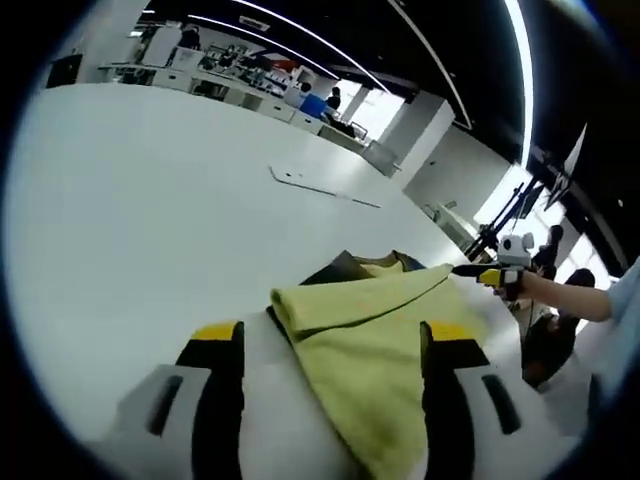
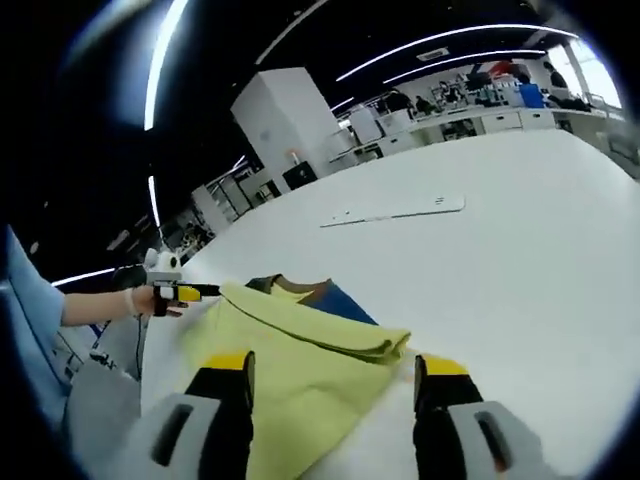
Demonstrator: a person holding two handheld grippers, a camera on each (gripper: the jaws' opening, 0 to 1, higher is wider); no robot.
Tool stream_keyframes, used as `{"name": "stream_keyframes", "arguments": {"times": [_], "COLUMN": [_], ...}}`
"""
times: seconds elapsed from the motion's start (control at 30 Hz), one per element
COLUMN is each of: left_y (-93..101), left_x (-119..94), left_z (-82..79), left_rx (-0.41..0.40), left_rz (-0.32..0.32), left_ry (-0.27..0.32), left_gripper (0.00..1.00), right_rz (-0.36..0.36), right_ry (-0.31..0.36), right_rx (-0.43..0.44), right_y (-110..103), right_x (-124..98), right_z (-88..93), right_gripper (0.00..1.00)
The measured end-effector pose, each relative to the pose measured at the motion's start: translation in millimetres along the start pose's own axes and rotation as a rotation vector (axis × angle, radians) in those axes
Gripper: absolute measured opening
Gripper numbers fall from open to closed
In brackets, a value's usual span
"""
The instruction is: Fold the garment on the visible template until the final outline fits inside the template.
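A flat white strip (image 1: 322, 186) lies on the white table (image 1: 150, 200), well out toward its far edge and apart from everything else. In the right gripper view the same strip (image 2: 395, 212) shows small dark marks along it. Beyond the table's far edge stand desks (image 1: 215, 80) crowded with equipment, a white pillar (image 2: 285, 120), and long ceiling lights (image 2: 460, 38). A black tripod (image 1: 500, 225) stands off the table's corner.
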State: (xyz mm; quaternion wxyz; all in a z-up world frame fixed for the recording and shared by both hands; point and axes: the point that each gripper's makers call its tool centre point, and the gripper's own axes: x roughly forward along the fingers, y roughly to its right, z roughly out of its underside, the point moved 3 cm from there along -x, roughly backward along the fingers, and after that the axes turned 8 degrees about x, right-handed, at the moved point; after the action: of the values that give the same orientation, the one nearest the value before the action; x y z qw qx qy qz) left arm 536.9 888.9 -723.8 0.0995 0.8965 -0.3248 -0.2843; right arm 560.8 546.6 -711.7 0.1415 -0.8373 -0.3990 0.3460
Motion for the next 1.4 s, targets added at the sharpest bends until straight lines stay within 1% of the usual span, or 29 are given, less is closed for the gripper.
{"name": "stream_keyframes", "arguments": {"times": [0.03,0.07,0.1,0.13,0.17,0.2,0.27,0.37,0.43,0.53,0.63,0.73,0.83,0.9,0.97,1.0,1.03,1.1,1.13,1.17,1.23,1.33,1.4], "left_y": [3.5,5.7,11.3,13.8,16.9,19.4,22.5,25.7,26.8,26.3,30.6,31.9,33.0,34.3,34.4,33.1,28.6,22.6,20.5,17.5,13.6,10.7,8.7], "left_x": [0,0,0,0,-1,-1,-3,-4,-3,-2,-1,2,8,9,12,14,16,19,19,20,20,18,18], "left_z": [1.3,1.7,0.5,0.5,1.3,0.6,0.6,-0.6,0.5,2.3,0.2,-3.8,-4.6,-7.6,-14.8,-18.3,-23.1,-30.5,-32.1,-34.0,-35.8,-37.6,-37.6], "left_rx": [0.037,0.055,0.084,0.082,0.096,0.110,0.136,0.142,0.124,0.134,0.129,0.126,0.129,0.134,0.124,0.124,0.126,0.104,0.095,0.095,0.095,0.085,0.096], "left_rz": [0.017,0.025,0.055,0.063,0.072,0.083,0.092,0.104,0.119,0.115,0.125,0.128,0.130,0.132,0.133,0.127,0.106,0.089,0.084,0.073,0.054,0.040,0.030], "left_ry": [-0.020,-0.031,-0.031,-0.036,-0.054,-0.054,-0.068,-0.071,-0.082,-0.095,-0.089,-0.077,-0.088,-0.077,-0.049,-0.036,-0.020,0.009,0.012,0.017,0.023,0.034,0.032], "left_gripper": [0.83,0.84,0.85,0.85,0.84,0.84,0.84,0.84,0.83,0.82,0.79,0.79,0.79,0.79,0.80,0.81,0.82,0.85,0.85,0.86,0.88,0.89,0.92], "right_rz": [-0.001,-0.012,-0.013,-0.019,-0.023,-0.028,-0.032,-0.051,-0.061,-0.067,-0.075,-0.093,-0.102,-0.103,-0.101,-0.102,-0.105,-0.083,-0.071,-0.060,-0.056,-0.055,-0.054], "right_ry": [-0.001,-0.002,-0.003,-0.002,-0.004,0.003,-0.007,-0.027,-0.040,-0.050,-0.050,-0.045,-0.053,-0.046,-0.028,-0.011,0.004,0.025,0.036,0.039,0.039,0.048,0.041], "right_rx": [-0.006,-0.030,-0.038,-0.042,-0.046,-0.055,-0.079,-0.086,-0.081,-0.078,-0.081,-0.079,-0.076,-0.089,-0.089,-0.085,-0.078,-0.069,-0.078,-0.083,-0.066,-0.066,-0.068], "right_y": [-1,-4,-5,-6,-7,-9,-11,-14,-15,-16,-19,-23,-25,-26,-27,-27,-27,-21,-18,-15,-12,-13,-13], "right_x": [0,1,1,1,1,1,1,1,2,4,8,13,20,25,29,31,33,37,38,39,40,39,38], "right_z": [0.1,0.1,0.2,0.0,0.0,-0.9,0.2,3.7,7.1,10.0,10.0,8.6,9.4,6.9,0.7,-5.0,-9.1,-17.6,-20.8,-22.6,-25.4,-27.5,-26.4], "right_gripper": [0.71,0.74,0.76,0.79,0.82,0.84,0.87,0.87,0.85,0.82,0.82,0.82,0.81,0.81,0.81,0.81,0.82,0.82,0.84,0.85,0.85,0.85,0.84]}}
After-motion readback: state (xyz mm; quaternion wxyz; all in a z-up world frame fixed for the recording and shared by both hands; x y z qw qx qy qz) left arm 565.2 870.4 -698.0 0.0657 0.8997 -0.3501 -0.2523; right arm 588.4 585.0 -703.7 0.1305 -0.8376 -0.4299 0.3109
